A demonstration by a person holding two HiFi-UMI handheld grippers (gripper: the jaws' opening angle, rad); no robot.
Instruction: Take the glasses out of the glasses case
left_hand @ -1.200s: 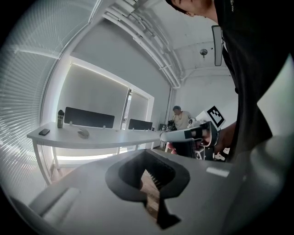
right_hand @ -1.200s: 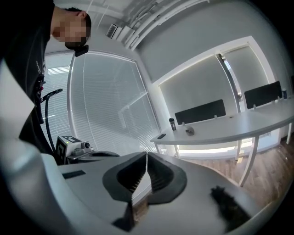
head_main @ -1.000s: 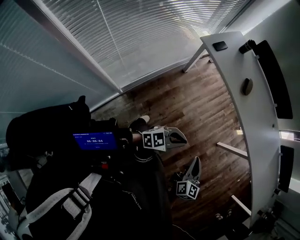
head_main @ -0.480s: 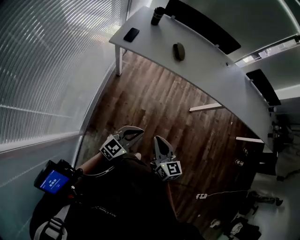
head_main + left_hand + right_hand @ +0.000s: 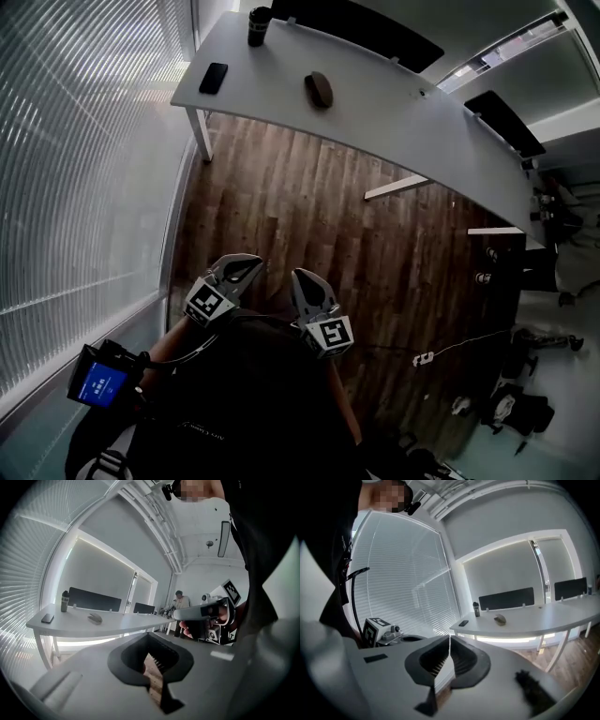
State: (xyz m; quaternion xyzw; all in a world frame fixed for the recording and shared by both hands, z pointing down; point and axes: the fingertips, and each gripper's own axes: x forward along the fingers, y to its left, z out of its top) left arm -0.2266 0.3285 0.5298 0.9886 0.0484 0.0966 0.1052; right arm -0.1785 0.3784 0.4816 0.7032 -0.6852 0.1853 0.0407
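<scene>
Glasses case (image 5: 319, 89), a dark oval shell, lies flat on the long white curved desk (image 5: 422, 127) at the top of the head view, well apart from both grippers. Its long axis runs from upper left to lower right, and at this size its lid cannot be made out. To its left on the desk lie a flat black phone (image 5: 213, 77) and, at the far corner, an upright dark bottle (image 5: 259, 25). Brown wooden plank floor (image 5: 309, 206) stretches between the desk and the person. Both grippers are held close to the body. The left gripper (image 5: 248, 266) and the right gripper (image 5: 300, 278) both point toward the desk, side by side.

In the left gripper view, the jaws are closed with nothing between them. The case (image 5: 95, 618) sits far ahead on the desktop, and the right gripper crosses the picture's right side.

In the right gripper view, the jaws are pressed together and empty. The case (image 5: 500, 618) lies beyond them on the desk, to the right of the bottle and the phone, with white slatted blinds (image 5: 408, 588) at the left.
</scene>
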